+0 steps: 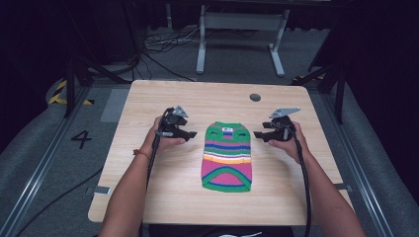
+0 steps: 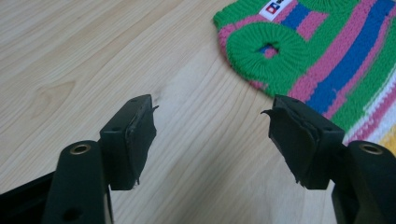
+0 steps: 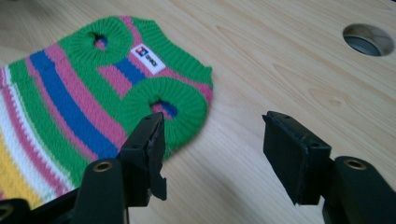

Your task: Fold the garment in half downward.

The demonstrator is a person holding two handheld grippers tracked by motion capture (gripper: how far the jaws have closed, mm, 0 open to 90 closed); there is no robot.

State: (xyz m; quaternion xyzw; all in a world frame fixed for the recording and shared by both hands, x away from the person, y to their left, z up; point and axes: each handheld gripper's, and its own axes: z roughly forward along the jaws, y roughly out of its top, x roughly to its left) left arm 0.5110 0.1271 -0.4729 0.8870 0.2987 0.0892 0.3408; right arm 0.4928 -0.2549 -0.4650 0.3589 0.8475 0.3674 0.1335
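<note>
**Both hand-held grippers spread, flanking a striped knit garment**

Forearms entered from the near edge of the bench (image 1: 148, 197), one on each side of the garment. The left hand (image 1: 157, 136) held the left hand-held gripper (image 1: 192, 133) low over the wood, jaws pointing right toward the garment's upper left corner. In the left gripper view the left hand-held gripper (image 2: 212, 140) had its jaws wide apart, bare wood between them, nothing held. The right hand (image 1: 291, 140) held the right hand-held gripper (image 1: 257, 135) mirrored, jaws pointing left toward the upper right corner. In the right gripper view the right hand-held gripper (image 3: 212, 156) was likewise spread and empty; one jaw overlapped the garment's edge in that view, contact not clear.

The small knit garment (image 1: 227, 157) lay flat near the middle of the bench, between the two grippers, neck end away from the person. Stripes: green, pink, blue, white, yellow; green ribbed trim. Two green-ringed armholes near the top, one armhole (image 2: 268, 49) close to the left jaws. A white label (image 3: 147, 57) sat at the neck.

Farther off, a round cable hole (image 1: 255, 97) in the bench. A painted numeral 4 (image 1: 81, 138) marked the floor at left.
</note>
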